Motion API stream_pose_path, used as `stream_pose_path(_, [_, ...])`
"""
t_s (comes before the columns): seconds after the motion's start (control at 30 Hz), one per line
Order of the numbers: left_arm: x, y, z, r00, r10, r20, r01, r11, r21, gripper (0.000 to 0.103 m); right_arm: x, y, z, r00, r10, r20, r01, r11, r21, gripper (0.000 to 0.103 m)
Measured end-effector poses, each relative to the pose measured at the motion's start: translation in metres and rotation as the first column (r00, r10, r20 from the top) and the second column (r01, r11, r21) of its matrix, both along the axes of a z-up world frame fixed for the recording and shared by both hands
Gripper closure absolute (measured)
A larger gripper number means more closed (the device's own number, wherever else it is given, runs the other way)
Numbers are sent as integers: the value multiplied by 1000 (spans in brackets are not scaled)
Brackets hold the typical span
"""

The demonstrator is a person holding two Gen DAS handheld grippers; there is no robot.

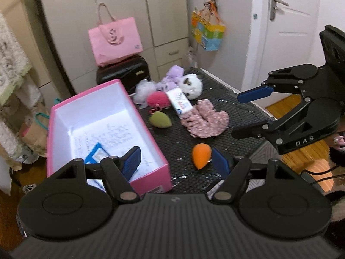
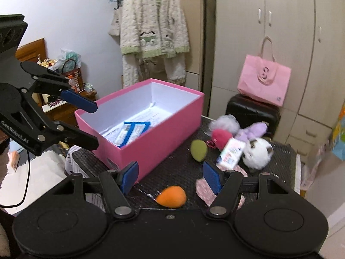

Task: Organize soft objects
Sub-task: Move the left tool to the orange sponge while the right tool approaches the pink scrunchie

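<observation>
With both the left gripper (image 1: 175, 159) and right gripper (image 2: 170, 177) half open and empty, the step looks like approach: next, close jaws around the orange sponge (image 2: 171, 196) lying just ahead between them, then carry it to the pink box (image 2: 159, 127).

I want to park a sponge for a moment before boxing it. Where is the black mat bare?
Bare mat lies right of the pink floral cloth, and between the orange sponge and green sponge. The pink box floor is mostly free. The far end around the white plush is crowded.
</observation>
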State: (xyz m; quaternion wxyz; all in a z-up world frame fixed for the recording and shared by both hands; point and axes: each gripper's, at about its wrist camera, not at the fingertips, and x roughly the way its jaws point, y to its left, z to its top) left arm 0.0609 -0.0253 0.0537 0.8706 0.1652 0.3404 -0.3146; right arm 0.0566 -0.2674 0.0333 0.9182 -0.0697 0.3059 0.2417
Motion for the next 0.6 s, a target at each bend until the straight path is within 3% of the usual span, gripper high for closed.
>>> stream_pose_path(0.1, [2, -14, -8, 999, -36, -12, 36, 999, 1, 32, 0, -13, -9, 1000, -5, 10, 5, 1000, 15, 22])
stream_pose_path(0.43, [0, -59, -38, 995, -96, 38, 94, 995, 40, 32, 14, -43, -39, 999, -27, 42, 26, 999, 45, 22])
stream_pose_path(0.6, [3, -76, -53, 996, -73, 51, 70, 996, 58, 35, 27, -59, -56, 997, -55, 60, 49, 995, 92, 22])
